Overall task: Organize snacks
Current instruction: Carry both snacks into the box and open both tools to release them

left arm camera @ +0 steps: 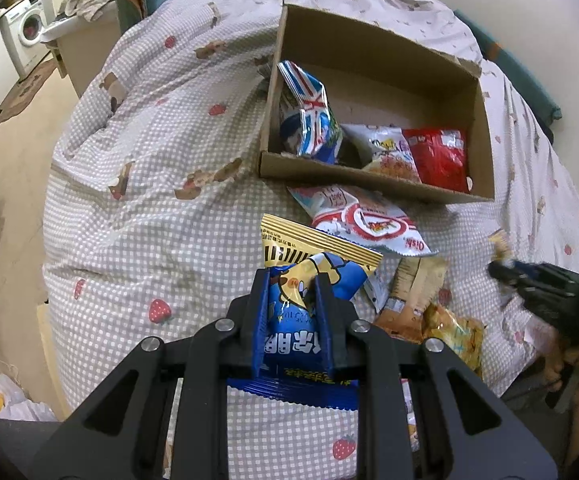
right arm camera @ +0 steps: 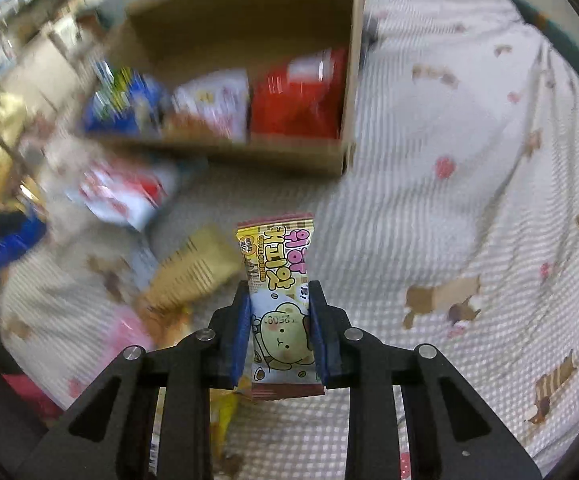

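In the left wrist view my left gripper (left arm camera: 291, 276) is shut on a blue and yellow snack bag (left arm camera: 313, 276), held just above the checked bedspread. My right gripper (right arm camera: 279, 288) is shut on a slim yellow and pink cookie packet (right arm camera: 279, 276), lifted off the bedding; the right wrist view is blurred all around it. The cardboard box (left arm camera: 373, 182) (right arm camera: 289, 156) lies ahead of both grippers. It holds a flag-patterned bag (left arm camera: 309, 116), a white bag (left arm camera: 391, 152) and a red bag (left arm camera: 439, 158) (right arm camera: 297, 100).
Loose on the bedspread (left arm camera: 149, 200) lie a white and red Oishi bag (left arm camera: 365, 220), a tan packet (left arm camera: 413, 296) and a yellow packet (left arm camera: 455, 334). The right gripper's black body (left arm camera: 549, 292) shows at the right edge. A washing machine (left arm camera: 25, 32) stands far left.
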A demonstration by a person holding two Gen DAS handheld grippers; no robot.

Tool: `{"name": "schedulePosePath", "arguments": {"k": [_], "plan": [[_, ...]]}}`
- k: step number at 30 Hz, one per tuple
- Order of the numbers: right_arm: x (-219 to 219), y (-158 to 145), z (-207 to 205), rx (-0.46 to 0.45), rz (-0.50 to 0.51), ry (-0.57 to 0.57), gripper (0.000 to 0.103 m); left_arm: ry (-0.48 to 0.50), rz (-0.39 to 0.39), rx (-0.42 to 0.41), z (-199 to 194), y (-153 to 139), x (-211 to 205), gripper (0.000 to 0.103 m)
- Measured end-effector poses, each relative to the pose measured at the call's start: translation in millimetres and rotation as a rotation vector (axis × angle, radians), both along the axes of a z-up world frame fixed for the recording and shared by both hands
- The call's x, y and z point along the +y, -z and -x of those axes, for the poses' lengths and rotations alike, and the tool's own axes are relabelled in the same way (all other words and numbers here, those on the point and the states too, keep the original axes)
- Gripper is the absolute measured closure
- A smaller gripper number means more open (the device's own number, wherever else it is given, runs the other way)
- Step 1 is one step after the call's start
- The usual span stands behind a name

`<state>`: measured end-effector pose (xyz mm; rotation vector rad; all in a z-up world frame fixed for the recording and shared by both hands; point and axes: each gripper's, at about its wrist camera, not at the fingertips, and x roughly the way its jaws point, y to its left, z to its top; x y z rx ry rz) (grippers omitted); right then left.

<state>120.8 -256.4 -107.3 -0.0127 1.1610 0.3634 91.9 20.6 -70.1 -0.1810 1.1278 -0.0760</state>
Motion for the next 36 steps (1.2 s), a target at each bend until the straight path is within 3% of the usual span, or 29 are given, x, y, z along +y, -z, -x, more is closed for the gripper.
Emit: {"name": "schedulePosePath", "arguments": {"k": [4, 10, 16, 26, 36], "plan": [[-7, -39, 15, -0.138, -0.126, -0.011, 0.075, -0.016, 0.000, -0.020, 1, -3, 3, 0.084], [-7, -77, 18, -0.228, -0.198, -0.017, 0.075, -0.042, -0.014, -0.127, 7, -28, 6, 0.085], [-4, -91, 1, -0.252, -0.244, -0.001, 0.075, -0.041, -0.032, -0.252, 3, -60, 0, 0.085], [4, -109, -35, -0.300, -0.306, 0.025, 0.075, 0.005, -0.059, -0.307, -49, -88, -18, 0.085], [1, -97, -98, -0.290, -0.326, 0.098, 0.075, 0.031, -0.097, -0.344, -114, -79, -42, 0.085]]}}
